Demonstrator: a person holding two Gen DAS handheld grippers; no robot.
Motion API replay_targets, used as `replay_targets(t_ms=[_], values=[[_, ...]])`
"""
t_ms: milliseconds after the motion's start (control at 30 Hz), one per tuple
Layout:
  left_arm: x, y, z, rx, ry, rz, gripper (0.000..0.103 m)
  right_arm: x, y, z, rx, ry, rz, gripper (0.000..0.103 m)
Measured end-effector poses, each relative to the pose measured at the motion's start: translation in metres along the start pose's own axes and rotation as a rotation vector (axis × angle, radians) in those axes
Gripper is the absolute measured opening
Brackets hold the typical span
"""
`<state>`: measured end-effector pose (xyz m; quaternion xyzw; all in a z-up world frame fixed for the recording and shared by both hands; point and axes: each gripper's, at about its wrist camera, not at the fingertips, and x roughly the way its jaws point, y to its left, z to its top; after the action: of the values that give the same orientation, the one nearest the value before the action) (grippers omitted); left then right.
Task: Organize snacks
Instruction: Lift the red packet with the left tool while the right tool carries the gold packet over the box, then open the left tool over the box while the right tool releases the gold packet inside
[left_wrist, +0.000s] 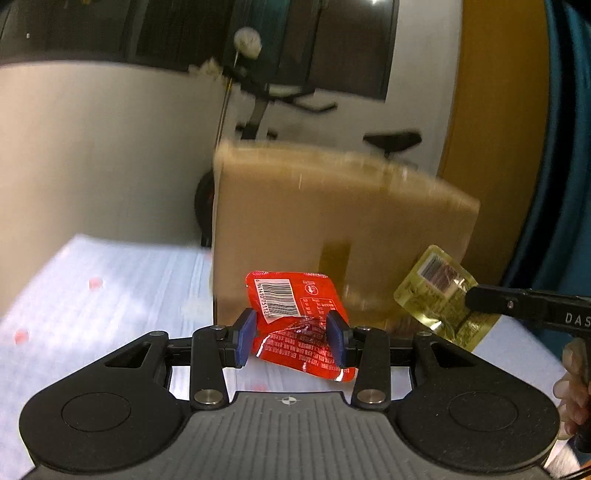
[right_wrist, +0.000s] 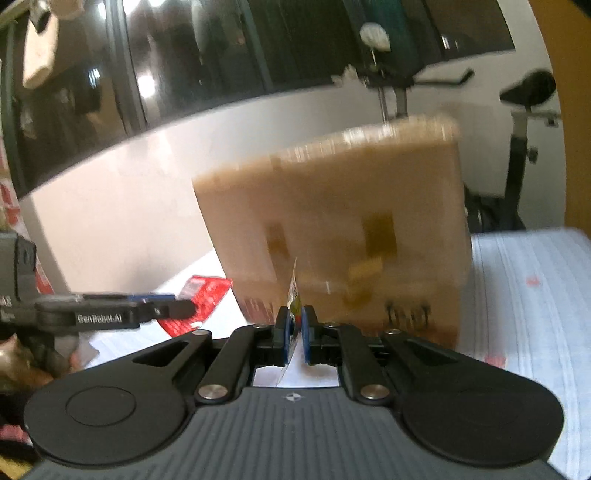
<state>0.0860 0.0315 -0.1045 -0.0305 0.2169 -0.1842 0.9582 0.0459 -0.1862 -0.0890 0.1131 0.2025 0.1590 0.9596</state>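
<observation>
A red snack packet (left_wrist: 295, 314) is clamped between the blue pads (left_wrist: 245, 338) of the left gripper (left_wrist: 291, 338); a white barcode label is seen on it, its digits and small print too fine to be read. At 3 o'clock, a yellow snack packet (left_wrist: 439, 295), also barcoded, is pinched edge-on by the fully closed right gripper (right_wrist: 294, 332), whose side shows only "DAS", the rest cut off. "GenRobot.AI" is printed on the left gripper's side. At 12 o'clock, a blurred cardboard box (left_wrist: 332, 229) is set on a pale table cover (left_wrist: 110, 280); its markings cannot be made out. Fingers (left_wrist: 572, 391) are partly cropped at the edge.
</observation>
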Motion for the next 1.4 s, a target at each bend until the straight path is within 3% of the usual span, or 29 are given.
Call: replay_targets(t_ms=[300,433,567,667,833,1200,1267,1300,1400], values=[[-0.003,-0.015,0.087,0.064,-0.175,-0.045,0.043,0.001,0.003,0.082,-0.048,-0.168,0.002,0.007],[0.029,-0.023,0.122,0.063,-0.176,-0.053,0.043,0.025,-0.005,0.113,-0.072,-0.176,-0.048,0.007],[0.071,-0.031,0.142,0.064,-0.118,-0.018,0.043,0.060,-0.027,0.136,-0.022,-0.110,-0.105,0.007],[0.099,-0.033,0.148,0.068,-0.067,0.004,0.044,0.085,-0.041,0.144,0.025,-0.052,-0.145,0.007],[0.131,-0.031,0.143,0.083,0.021,0.042,0.044,0.113,-0.050,0.141,-0.006,0.071,-0.201,0.007],[0.137,-0.017,0.135,0.107,0.082,0.045,0.047,0.127,-0.059,0.130,-0.025,0.160,-0.277,0.010],[0.134,-0.015,0.136,0.103,0.083,0.039,0.055,0.125,-0.058,0.130,-0.023,0.163,-0.275,0.012],[0.133,-0.016,0.138,0.102,0.079,0.040,0.064,0.124,-0.057,0.132,-0.025,0.163,-0.277,0.013],[0.128,-0.017,0.143,0.109,0.050,0.058,0.077,0.120,-0.054,0.135,-0.036,0.157,-0.278,0.026]])
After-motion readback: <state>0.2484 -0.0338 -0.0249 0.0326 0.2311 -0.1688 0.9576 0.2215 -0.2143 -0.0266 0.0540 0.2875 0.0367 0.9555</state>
